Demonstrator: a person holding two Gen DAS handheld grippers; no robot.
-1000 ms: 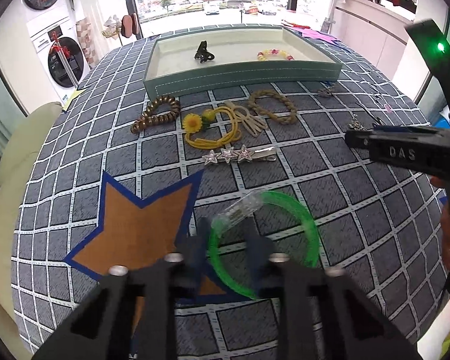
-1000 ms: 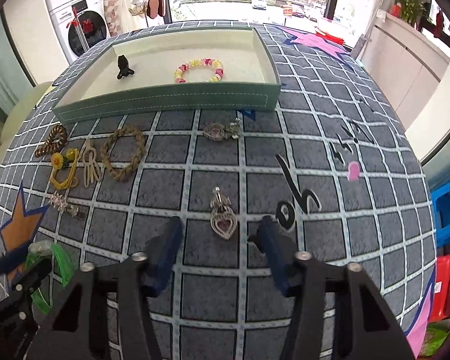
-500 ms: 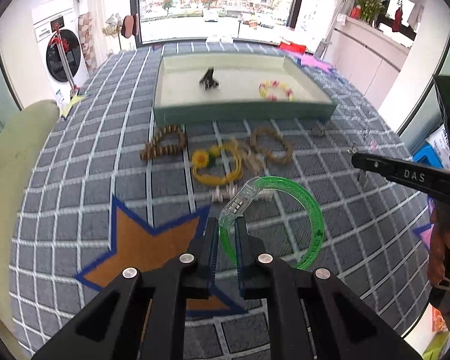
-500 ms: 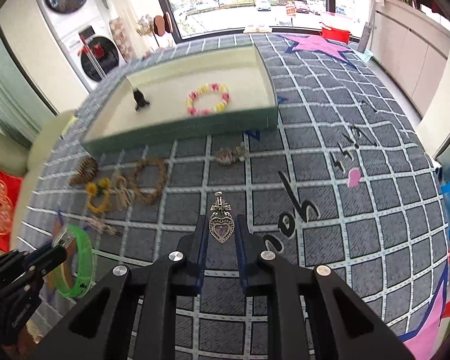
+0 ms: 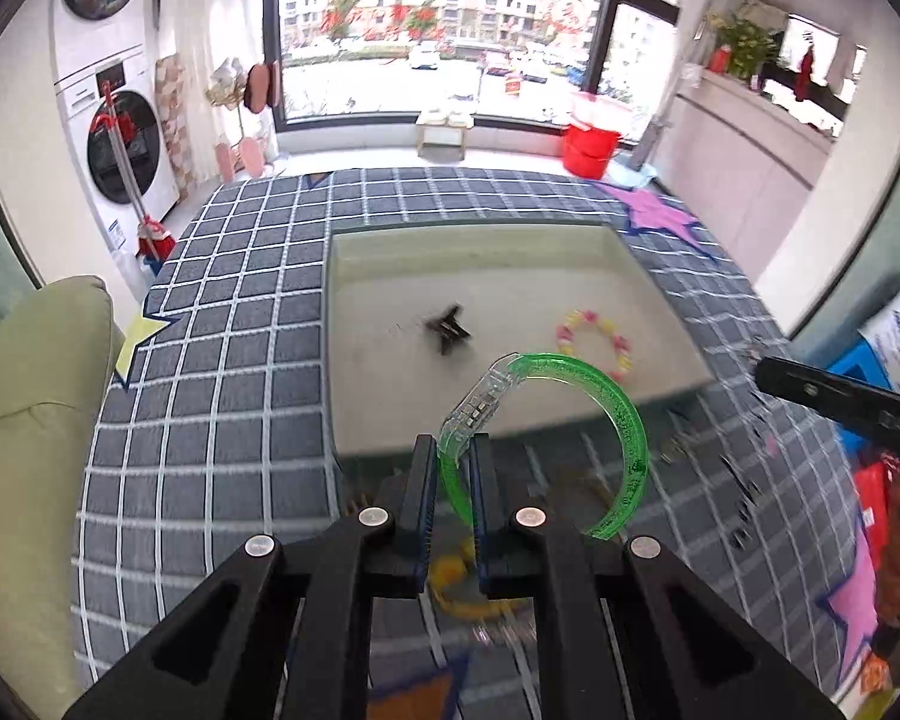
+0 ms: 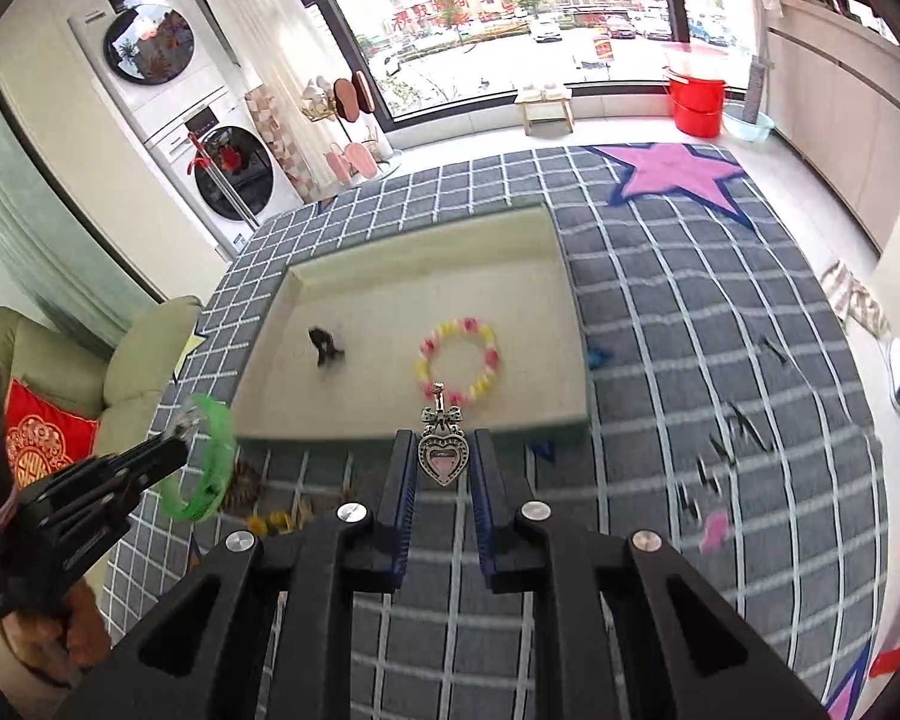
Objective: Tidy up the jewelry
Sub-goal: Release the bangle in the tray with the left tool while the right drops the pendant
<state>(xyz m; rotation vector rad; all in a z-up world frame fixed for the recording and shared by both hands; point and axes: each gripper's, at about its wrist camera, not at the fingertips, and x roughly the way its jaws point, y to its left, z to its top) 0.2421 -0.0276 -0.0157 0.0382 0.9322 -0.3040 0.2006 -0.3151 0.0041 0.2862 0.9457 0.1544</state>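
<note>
Clip [image 5: 447,330] left of bracelet [image 5: 594,342] in tray [image 5: 354,408]

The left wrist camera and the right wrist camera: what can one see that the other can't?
Only the left wrist view shows the whole arc of the green bangle clamped in the left gripper, and the yellow flower tie under it.

Only the right wrist view shows the heart pendant pinched in the right gripper, and the red cushion.

Both show the tray, with the black clip and the pastel bead bracelet inside, the checked rug and the washing machine.
</note>
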